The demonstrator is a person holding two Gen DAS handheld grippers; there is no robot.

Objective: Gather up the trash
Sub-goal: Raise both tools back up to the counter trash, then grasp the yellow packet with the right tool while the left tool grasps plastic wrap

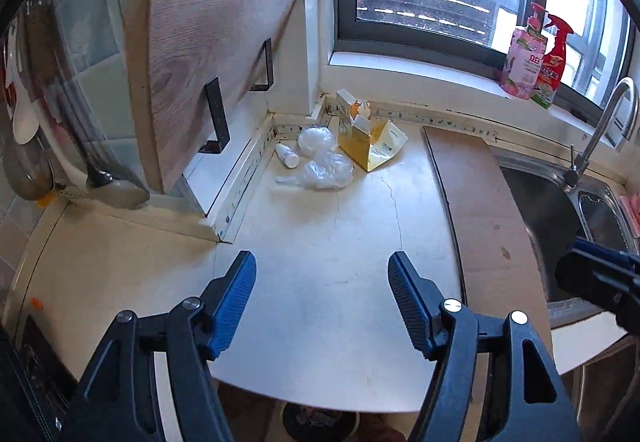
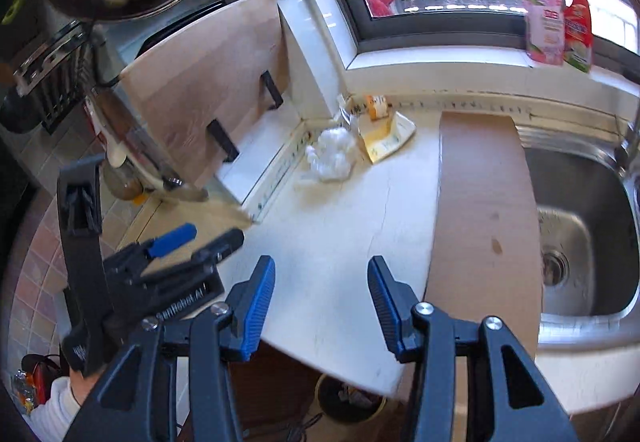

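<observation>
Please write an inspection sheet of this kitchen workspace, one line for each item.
Surface: white cracked countertop, brown wooden board lying beside the steel sink.
Job's things: crumpled clear plastic bags, small white bottle lying down, opened gold cardboard box, all in the back corner.
Clutter: pink pump bottle and red spray bottle on the windowsill.
Grippers: left gripper open, empty; right gripper open, empty; both short of the trash.
Cables: nothing seen.
Surroundings: window, curved steel faucet, round bin under the counter edge.
</observation>
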